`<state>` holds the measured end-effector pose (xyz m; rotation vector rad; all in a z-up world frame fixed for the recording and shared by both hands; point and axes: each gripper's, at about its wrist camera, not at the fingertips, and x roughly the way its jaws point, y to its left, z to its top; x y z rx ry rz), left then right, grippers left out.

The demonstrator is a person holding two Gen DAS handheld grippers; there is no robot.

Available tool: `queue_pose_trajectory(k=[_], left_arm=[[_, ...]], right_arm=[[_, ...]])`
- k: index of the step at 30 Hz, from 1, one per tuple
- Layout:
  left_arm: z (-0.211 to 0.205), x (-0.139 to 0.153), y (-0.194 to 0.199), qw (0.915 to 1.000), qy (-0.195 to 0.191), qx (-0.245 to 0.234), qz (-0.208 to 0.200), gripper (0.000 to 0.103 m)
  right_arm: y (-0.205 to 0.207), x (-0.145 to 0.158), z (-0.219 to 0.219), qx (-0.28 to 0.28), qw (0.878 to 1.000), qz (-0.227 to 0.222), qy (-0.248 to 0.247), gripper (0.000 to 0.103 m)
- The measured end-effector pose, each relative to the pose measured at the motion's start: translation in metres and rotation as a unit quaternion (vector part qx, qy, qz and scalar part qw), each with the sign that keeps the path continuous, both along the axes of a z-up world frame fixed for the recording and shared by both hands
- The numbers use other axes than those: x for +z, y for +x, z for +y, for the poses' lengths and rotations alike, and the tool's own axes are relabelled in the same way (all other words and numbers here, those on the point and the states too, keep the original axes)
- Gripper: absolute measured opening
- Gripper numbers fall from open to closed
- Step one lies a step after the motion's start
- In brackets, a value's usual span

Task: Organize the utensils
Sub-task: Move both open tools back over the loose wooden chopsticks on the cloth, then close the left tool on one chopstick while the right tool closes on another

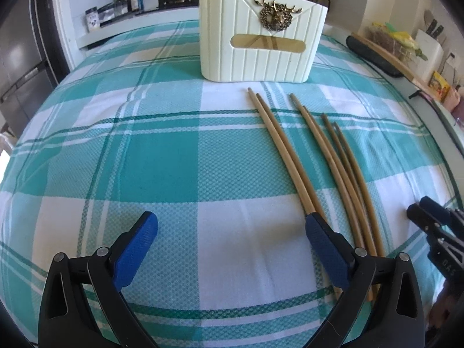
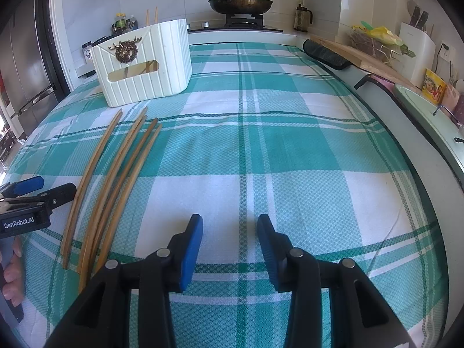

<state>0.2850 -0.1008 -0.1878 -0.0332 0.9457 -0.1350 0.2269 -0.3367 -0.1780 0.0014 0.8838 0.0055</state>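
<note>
Six chopsticks (image 1: 313,156) lie loose on the checked cloth (image 1: 145,159) in front of me, in three rough pairs, their thin tips pointing toward the cream holder (image 1: 261,34) that stands upright at the far side of the table. Through the slot in the holder's front I can see a couple more sticks already inside.

My left gripper (image 1: 232,229) hangs over the cloth with its jaws wide apart and nothing between them. The chopsticks sit off to its right: the nearest pair runs under the right-hand blue pad (image 1: 322,237), and I cannot tell whether that pad touches them or only hovers above.

From the right wrist view, my right gripper (image 2: 229,232) has its jaws parted to a moderate gap over bare cloth, holding nothing. The chopsticks (image 2: 116,174) lie well to its left, between it and the left gripper (image 2: 43,188), whose tips show at the left edge just beside the outermost stick. A hand (image 2: 11,272) grips that tool's handle at the picture's edge.
</note>
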Motion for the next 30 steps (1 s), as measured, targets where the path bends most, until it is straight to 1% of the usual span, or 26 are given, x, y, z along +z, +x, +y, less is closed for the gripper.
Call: queue_pose_trajectory(k=[1,3,4,8,12,14,18,20,21,22,23,24,25,27,28,29,30], left_arm=[[0.001,0.002,-0.001,1.0000,-0.008,0.004,-0.002,0.102],[-0.002,0.001,0.001,1.0000,-0.009,0.001,0.003,0.102],[-0.006,0.000,0.002,1.0000,-0.006,-0.002,0.007,0.102],[-0.021,-0.001,0.002,0.9997,0.020,-0.010,-0.004,0.103],[-0.016,-0.002,0.003,0.9999,0.014,-0.005,-0.002,0.102],[-0.012,-0.003,0.004,0.9998,0.020,0.004,0.005,0.099],[-0.009,-0.005,0.002,0.9996,0.029,0.003,0.002,0.098],[-0.012,-0.005,0.002,0.9994,0.035,-0.001,0.000,0.095],[-0.013,-0.004,0.002,0.9994,0.035,-0.005,-0.003,0.089],[-0.014,-0.003,0.000,0.9992,0.037,-0.010,-0.006,0.079],[-0.015,-0.001,-0.001,0.9992,0.036,-0.017,-0.007,0.074],[-0.015,0.000,-0.002,0.9990,0.037,-0.022,-0.009,0.064],[-0.016,0.001,-0.003,0.9989,0.037,-0.027,-0.011,0.056],[-0.017,0.002,-0.005,0.9987,0.039,-0.030,-0.016,0.048],[-0.016,0.002,-0.006,0.9986,0.040,-0.029,-0.020,0.043],[-0.015,0.002,-0.007,0.9986,0.039,-0.029,-0.022,0.039],[-0.014,0.002,-0.007,0.9986,0.038,-0.030,-0.022,0.030]], right_arm=[[0.000,0.000,0.000,0.000,1.000,0.000,-0.001,0.040],[0.000,0.000,0.000,0.000,1.000,0.000,-0.001,0.040],[0.000,0.000,0.000,0.000,1.000,0.000,-0.002,0.040],[0.000,0.000,0.002,0.000,1.000,0.000,-0.006,0.040],[0.000,0.000,0.002,0.000,1.000,0.000,-0.005,0.040],[0.000,0.000,0.002,0.000,1.000,0.000,-0.005,0.040],[0.000,0.000,0.002,0.000,1.000,0.000,-0.005,0.040],[0.000,0.000,0.001,0.000,1.000,0.000,-0.006,0.040],[0.000,0.000,0.002,0.000,1.000,0.000,-0.007,0.040],[-0.001,0.000,0.002,-0.001,1.000,-0.001,-0.008,0.040],[-0.002,0.002,0.003,-0.005,1.000,-0.004,-0.015,0.040],[-0.004,0.005,0.006,-0.003,1.000,-0.011,-0.016,0.040],[-0.005,0.008,0.009,0.007,1.000,-0.015,-0.001,0.040],[-0.005,0.012,0.018,0.033,0.998,-0.005,0.050,0.040],[-0.004,0.014,0.023,0.043,0.997,0.000,0.071,0.040],[-0.003,0.015,0.029,0.054,0.995,0.003,0.086,0.040],[-0.001,0.016,0.035,0.063,0.994,0.004,0.092,0.040]])
